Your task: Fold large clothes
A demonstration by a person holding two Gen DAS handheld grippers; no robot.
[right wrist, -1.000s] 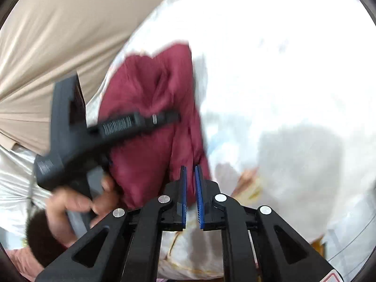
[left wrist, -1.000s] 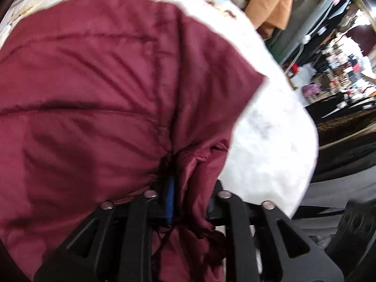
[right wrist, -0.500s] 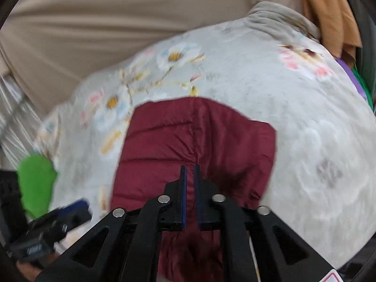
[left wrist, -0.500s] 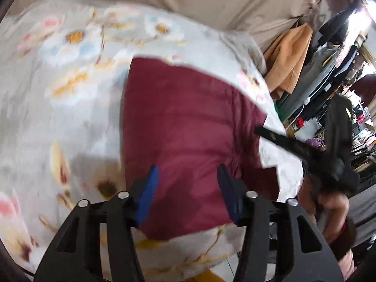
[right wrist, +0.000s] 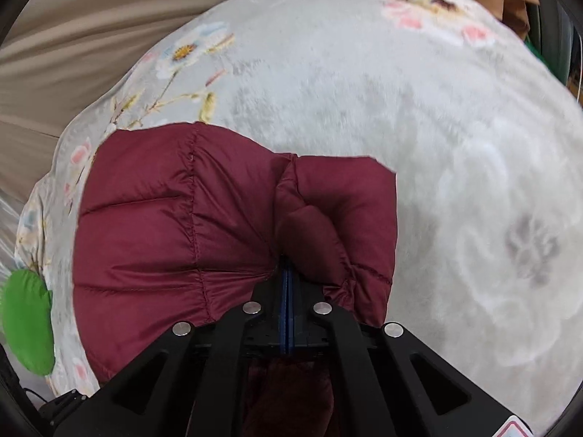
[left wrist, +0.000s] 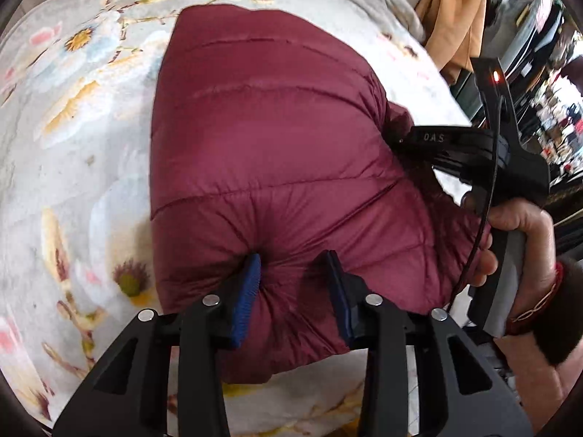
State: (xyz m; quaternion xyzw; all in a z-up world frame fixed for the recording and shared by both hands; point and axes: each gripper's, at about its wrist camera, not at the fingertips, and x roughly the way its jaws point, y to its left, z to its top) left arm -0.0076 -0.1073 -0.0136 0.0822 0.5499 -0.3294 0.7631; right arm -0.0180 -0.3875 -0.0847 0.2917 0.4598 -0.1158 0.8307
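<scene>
Left gripper (left wrist: pixel 293 284): parted wide, blue pads pressed into near edge of jacket (left wrist: pixel 269 153). Jacket: maroon, quilted, folded, lying on floral blanket (left wrist: pixel 83 116). Right gripper (right wrist: pixel 287 284): pads together, pinching a jacket fold at its right edge.

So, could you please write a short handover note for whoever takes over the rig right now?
Left tool: open, blue pads pressed into the near edge of the maroon puffer jacket, a bulge of fabric between them, nothing clamped.
Right tool: pads together at the jacket's near right edge, beside a bunched fold; whether they pinch fabric is unclear.
Jacket lies on the floral blanket as a compact bundle.
Done: the jacket looks folded down to a rough block.
Left: probably tuck in the bunched fold by the right tool, flatten, then let go.
</scene>
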